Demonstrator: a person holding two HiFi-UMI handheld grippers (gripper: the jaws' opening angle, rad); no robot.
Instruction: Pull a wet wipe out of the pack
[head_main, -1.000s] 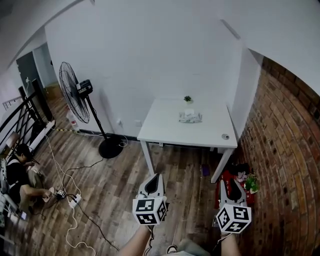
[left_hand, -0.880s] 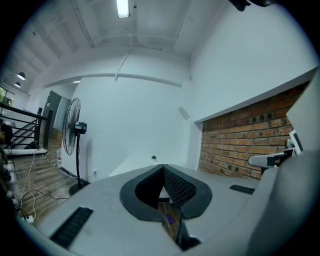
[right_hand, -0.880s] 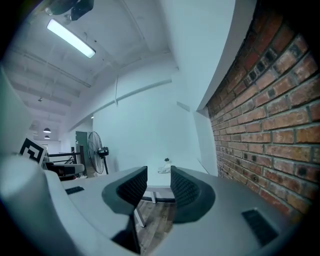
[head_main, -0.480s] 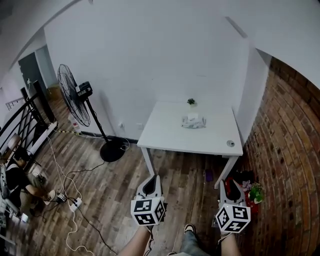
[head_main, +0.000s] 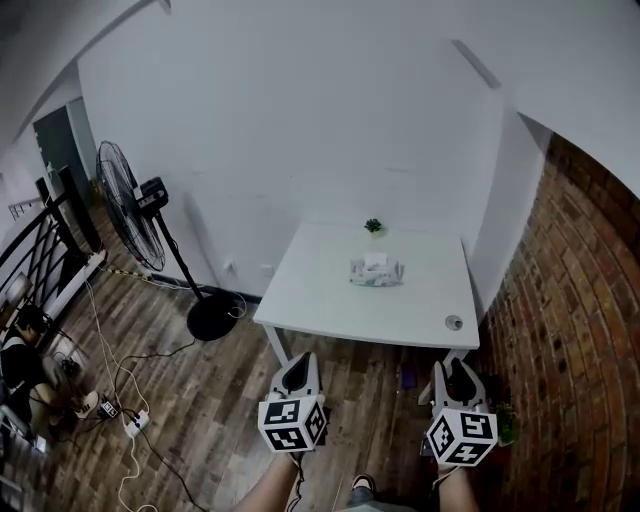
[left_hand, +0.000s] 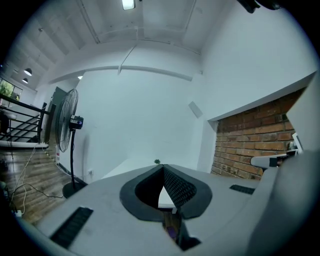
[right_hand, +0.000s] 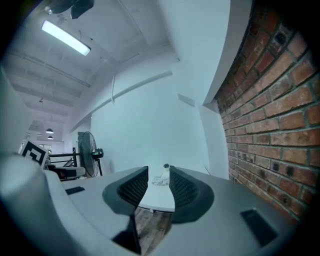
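At the bottom of the head view, the left gripper (head_main: 299, 364) has its jaw tips pressed together on nothing. The right gripper (head_main: 456, 368) shows a narrow gap between its jaws and is also empty. Both hang short of the white table (head_main: 330, 318), probably because no reach has begun. The wipe pack (head_main: 376, 271) lies flat at frame centre, near a small potted plant (head_main: 373, 226), and the right gripper view frames it in the gap, suggesting that gripper is aimed for the pull.
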